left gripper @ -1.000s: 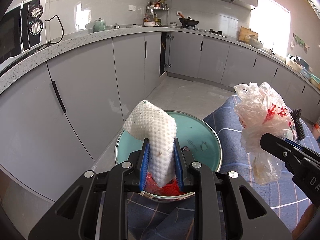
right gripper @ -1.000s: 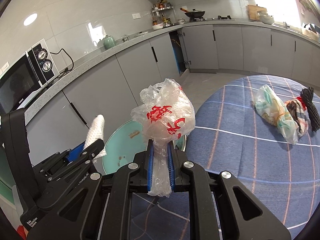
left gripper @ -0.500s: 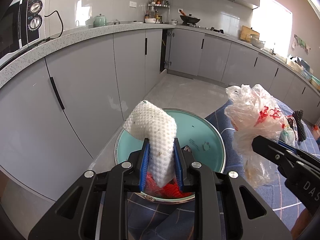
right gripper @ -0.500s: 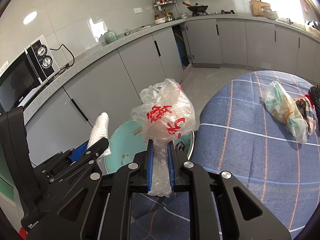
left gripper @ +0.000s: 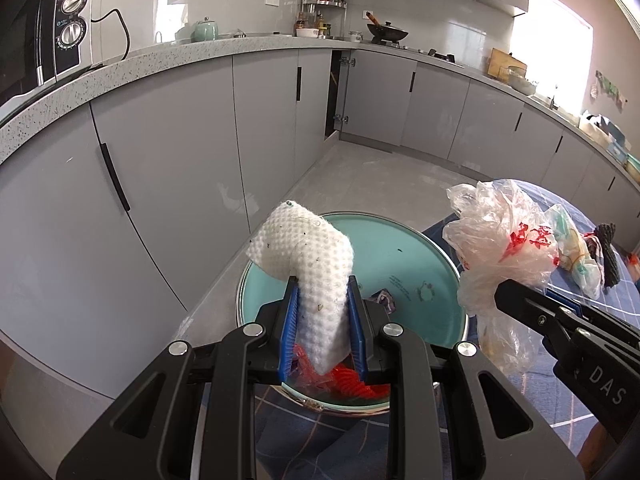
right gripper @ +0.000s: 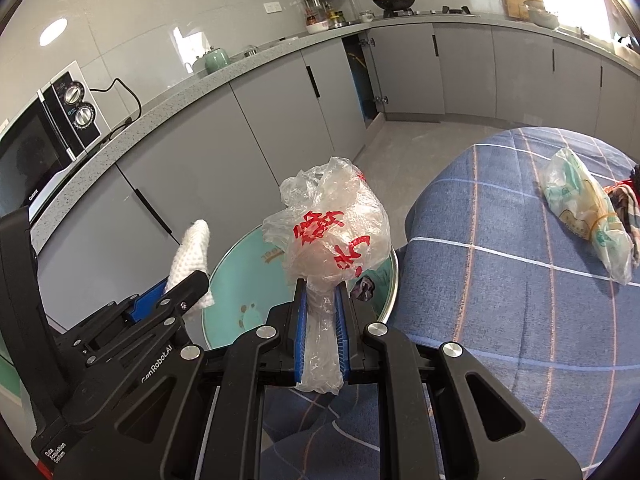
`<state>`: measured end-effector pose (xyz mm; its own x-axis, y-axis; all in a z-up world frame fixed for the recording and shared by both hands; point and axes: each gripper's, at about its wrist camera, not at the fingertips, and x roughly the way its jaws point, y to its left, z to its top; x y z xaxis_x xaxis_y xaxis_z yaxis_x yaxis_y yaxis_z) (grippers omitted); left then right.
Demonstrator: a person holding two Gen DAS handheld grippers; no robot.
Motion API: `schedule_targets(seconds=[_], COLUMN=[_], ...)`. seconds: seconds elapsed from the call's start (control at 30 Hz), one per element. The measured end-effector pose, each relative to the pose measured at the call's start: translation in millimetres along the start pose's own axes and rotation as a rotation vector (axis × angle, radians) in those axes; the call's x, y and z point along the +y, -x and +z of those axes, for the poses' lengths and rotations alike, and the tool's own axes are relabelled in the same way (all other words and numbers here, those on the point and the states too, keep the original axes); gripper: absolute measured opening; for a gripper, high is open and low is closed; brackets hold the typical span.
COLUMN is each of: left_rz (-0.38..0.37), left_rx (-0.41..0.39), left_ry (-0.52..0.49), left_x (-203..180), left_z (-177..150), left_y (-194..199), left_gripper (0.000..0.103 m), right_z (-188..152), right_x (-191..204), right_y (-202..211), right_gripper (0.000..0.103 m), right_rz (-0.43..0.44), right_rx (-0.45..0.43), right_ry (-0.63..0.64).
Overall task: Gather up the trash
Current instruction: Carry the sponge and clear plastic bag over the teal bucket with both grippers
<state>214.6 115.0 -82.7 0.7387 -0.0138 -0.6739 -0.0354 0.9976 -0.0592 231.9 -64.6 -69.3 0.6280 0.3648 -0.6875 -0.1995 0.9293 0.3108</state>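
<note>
White and dimpled, a bent strip of foam fruit netting (left gripper: 310, 280) stands up between the blue pads of the left gripper (left gripper: 323, 300), which is clamped tight on its lower half; the top of the strip flops over toward the cabinets. That gripper tilts downward, its fingers aimed over the near rim of a round teal bin (left gripper: 420, 272) with a metal edge, and below the pads I can see red mesh scraps (left gripper: 352, 384) already lying inside. From the right wrist view the same gripper (right gripper: 176, 292) sits off to the left and a little lower, the netting (right gripper: 192, 252) poking up out of it. The right gripper (right gripper: 322, 308) is pitched down at much the same slant and pinches the twisted neck of a crumpled clear plastic bag (right gripper: 332, 236) printed with red characters; the bag balloons above the pads and a tail hangs out below them. It hangs above the bin's right-hand edge, where the bin (right gripper: 248, 280) meets a table under a blue checked tablecloth (right gripper: 500, 280). In the left view that bag (left gripper: 500, 256) hovers just beside the bin rim, the black finger (left gripper: 532, 312) of the right gripper crossing under it. Farther along the cloth, well apart from both grippers, lies a tied-up green-printed plastic bag (right gripper: 584, 208) with a dark bundle of cloth (right gripper: 630, 200) touching its far side.
</note>
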Motion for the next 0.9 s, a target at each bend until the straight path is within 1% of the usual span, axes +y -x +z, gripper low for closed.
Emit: schedule_targets(seconds=[0.23, 0.5, 0.67, 0.9], left_rz=[0.004, -0.002, -0.014, 0.007], left_rx=[0.021, 0.039, 0.075, 0.1], left_ry=[-0.005, -0.014, -0.014, -0.004], left_x=[2, 1, 3, 11], left_z=[-2, 1, 1, -1], left_y=[-10, -25, -40, -50], left_gripper=[0.024, 0.024, 0.024, 0.024], right_z=[1, 1, 3, 5], right_x=[3, -1, -1, 3], right_y=[-19, -29, -41, -60], right_gripper=[0.014, 0.014, 0.014, 0.015], right_rz=[0.012, 0.012, 0.002, 0.014], right_rx=[0.037, 0.057, 0.074, 0.108], right_ry=[-0.001, -0.005, 0.0, 0.002])
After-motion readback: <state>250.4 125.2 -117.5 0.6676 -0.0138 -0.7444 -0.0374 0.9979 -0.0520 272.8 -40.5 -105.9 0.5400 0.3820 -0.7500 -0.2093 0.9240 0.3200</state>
